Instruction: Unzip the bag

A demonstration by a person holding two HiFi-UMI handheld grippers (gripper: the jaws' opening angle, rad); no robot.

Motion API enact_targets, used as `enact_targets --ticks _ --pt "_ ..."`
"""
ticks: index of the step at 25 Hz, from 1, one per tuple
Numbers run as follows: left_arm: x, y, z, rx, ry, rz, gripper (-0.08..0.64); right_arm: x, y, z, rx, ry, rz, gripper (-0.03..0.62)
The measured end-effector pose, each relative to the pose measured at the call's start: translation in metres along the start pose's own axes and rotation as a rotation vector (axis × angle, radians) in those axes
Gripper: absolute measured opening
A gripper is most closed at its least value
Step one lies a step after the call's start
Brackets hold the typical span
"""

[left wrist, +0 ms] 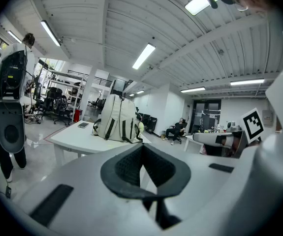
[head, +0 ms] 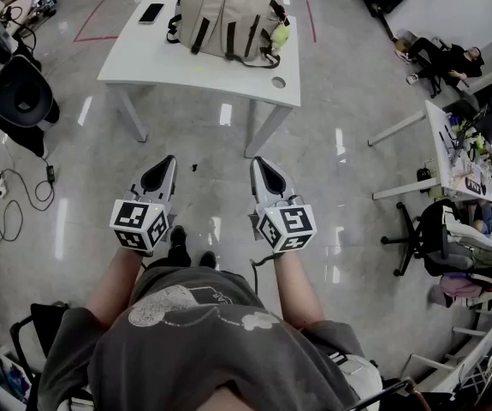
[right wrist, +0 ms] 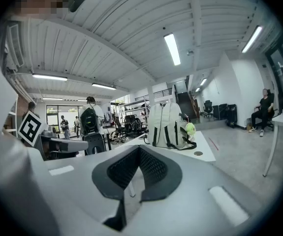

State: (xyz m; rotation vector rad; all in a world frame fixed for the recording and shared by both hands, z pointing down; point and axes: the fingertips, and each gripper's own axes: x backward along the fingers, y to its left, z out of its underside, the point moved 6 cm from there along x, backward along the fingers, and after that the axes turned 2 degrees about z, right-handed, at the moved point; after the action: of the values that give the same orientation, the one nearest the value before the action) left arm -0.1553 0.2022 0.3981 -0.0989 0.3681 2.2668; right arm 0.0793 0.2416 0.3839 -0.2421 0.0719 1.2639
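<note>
A beige backpack with dark straps stands upright on the white table at the far side of the floor. It also shows in the left gripper view as the backpack and in the right gripper view as the backpack. A green charm hangs at its right side. My left gripper and right gripper are held side by side before my body, well short of the table. Both point toward the bag. The left gripper and right gripper each have their pads meeting at the tips, with nothing held.
A phone lies on the table left of the bag, and a small round cap lies near its front right corner. A black chair and floor cables are at the left. Cluttered desks and a seated person are at the right.
</note>
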Motion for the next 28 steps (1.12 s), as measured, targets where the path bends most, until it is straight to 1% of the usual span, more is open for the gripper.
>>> enact_targets --ticks 4,8,13,19,23,28 --pt "-0.003 0.004 0.0 0.019 -0.001 0.018 0.006 -0.002 0.003 0.01 -0.027 0.019 0.014 -0.002" --pt "-0.005 0.009 0.001 0.019 0.013 0.022 0.006 -0.005 0.009 0.015 -0.044 0.031 0.021 -0.002" --pt "-0.012 0.017 0.004 0.031 0.019 0.033 0.005 -0.012 0.011 0.019 -0.047 0.038 0.038 -0.002" --pt "-0.019 0.029 0.003 0.052 0.014 0.066 0.006 -0.017 0.006 0.017 -0.059 0.005 0.089 0.0" --pt "-0.026 0.04 0.0 0.059 0.016 0.072 0.006 -0.024 0.004 0.014 -0.078 -0.009 0.109 0.0" --pt "-0.041 0.056 -0.002 0.068 0.02 0.089 0.006 -0.044 0.0 0.016 -0.08 0.01 0.128 0.0"
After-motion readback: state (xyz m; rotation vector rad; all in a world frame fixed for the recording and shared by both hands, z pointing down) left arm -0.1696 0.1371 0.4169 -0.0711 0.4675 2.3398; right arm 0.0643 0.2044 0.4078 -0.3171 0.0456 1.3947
